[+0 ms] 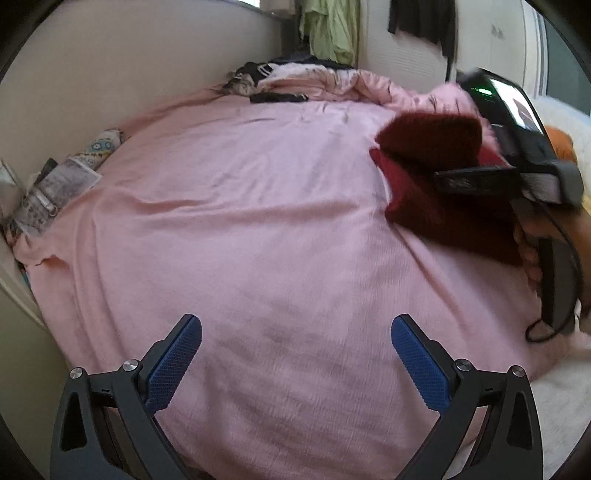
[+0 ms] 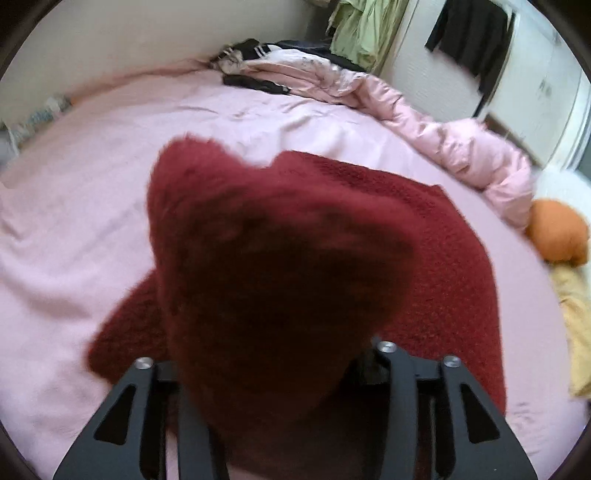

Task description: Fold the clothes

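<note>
Your left hand-held gripper (image 1: 296, 334) hangs above the pink bed sheet (image 1: 240, 221) with its blue-padded fingers (image 1: 173, 365) spread wide and nothing between them. The dark red knitted sweater (image 1: 436, 184) lies on the bed well off to the right of that gripper, partly flat on the sheet and partly raised.

Your right hand-held gripper (image 1: 476, 179) reaches in over the sweater from the right; in the left wrist view its dark fingers lie against the lifted fold. In the right wrist view a thick flap of the sweater (image 2: 280, 266) rises straight out of that gripper (image 2: 273, 373) and covers the fingertips, so the gripper is clamped on the cloth, though the pads themselves are hidden. The rest of the sweater spreads flat on the sheet behind and to the right of the flap.

Beyond the sweater, a crumpled pink quilt (image 2: 436, 136) runs along the far edge of the bed, with dark and striped clothes (image 2: 255, 55) heaped at its far end near the wall. An orange bundle (image 2: 559, 232) sits to the right of the sweater, just past the quilt's near end, with yellow cloth (image 2: 576, 314) beside it. A green garment (image 2: 362, 33) and a black garment (image 2: 472, 37) hang on the wall behind the bed.
</note>
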`<state>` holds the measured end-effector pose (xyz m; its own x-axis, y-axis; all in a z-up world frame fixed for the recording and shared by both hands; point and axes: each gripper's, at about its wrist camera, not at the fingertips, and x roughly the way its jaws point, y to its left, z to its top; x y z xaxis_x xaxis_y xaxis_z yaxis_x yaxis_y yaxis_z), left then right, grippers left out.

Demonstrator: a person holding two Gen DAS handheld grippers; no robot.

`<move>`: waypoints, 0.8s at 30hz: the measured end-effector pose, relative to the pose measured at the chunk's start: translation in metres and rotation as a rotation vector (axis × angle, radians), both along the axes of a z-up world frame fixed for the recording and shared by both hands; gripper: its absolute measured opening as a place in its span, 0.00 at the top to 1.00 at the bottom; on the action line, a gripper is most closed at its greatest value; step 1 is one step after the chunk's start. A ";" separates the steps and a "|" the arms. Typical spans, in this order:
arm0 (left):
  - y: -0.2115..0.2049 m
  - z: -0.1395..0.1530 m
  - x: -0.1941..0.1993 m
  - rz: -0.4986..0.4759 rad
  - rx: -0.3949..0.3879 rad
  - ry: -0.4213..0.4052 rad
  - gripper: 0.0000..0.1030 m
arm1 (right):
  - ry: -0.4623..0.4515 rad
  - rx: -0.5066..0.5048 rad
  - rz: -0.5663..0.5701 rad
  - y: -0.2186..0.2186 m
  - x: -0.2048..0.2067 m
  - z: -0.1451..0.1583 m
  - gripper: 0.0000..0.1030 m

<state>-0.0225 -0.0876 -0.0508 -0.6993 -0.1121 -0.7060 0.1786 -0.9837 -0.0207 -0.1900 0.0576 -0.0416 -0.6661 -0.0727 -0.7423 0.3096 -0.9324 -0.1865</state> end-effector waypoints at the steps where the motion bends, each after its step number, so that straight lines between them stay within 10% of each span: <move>1: -0.001 0.003 0.003 0.004 0.013 0.014 0.00 | -0.026 -0.055 0.028 0.005 0.001 0.004 0.32; 3: -0.005 0.010 0.000 0.019 0.030 0.041 0.00 | -0.091 -0.199 0.113 0.006 -0.001 0.015 0.17; 9: -0.014 0.035 -0.027 0.012 0.112 0.104 0.00 | -0.335 -0.564 0.225 0.041 0.018 0.028 0.17; 11: -0.012 0.050 -0.046 -0.029 0.170 0.150 0.00 | -0.454 -0.832 0.153 0.082 0.012 0.026 0.17; 18: 0.033 0.113 -0.150 -0.376 0.634 0.349 0.00 | -0.371 -1.257 -0.064 0.171 -0.004 0.029 0.17; 22: 0.071 0.066 -0.219 -0.452 0.787 0.123 0.00 | -0.501 -1.356 -0.156 0.179 -0.028 -0.016 0.21; 24: 0.075 0.018 -0.241 -0.301 0.678 -0.084 0.02 | -0.545 -1.287 -0.232 0.183 -0.031 -0.042 0.54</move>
<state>-0.2631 -0.0122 -0.0330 -0.5716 0.5548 -0.6045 -0.0692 -0.7667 -0.6383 -0.2207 0.2401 -0.0840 -0.4121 -0.8156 -0.4062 -0.1157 -0.3953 0.9112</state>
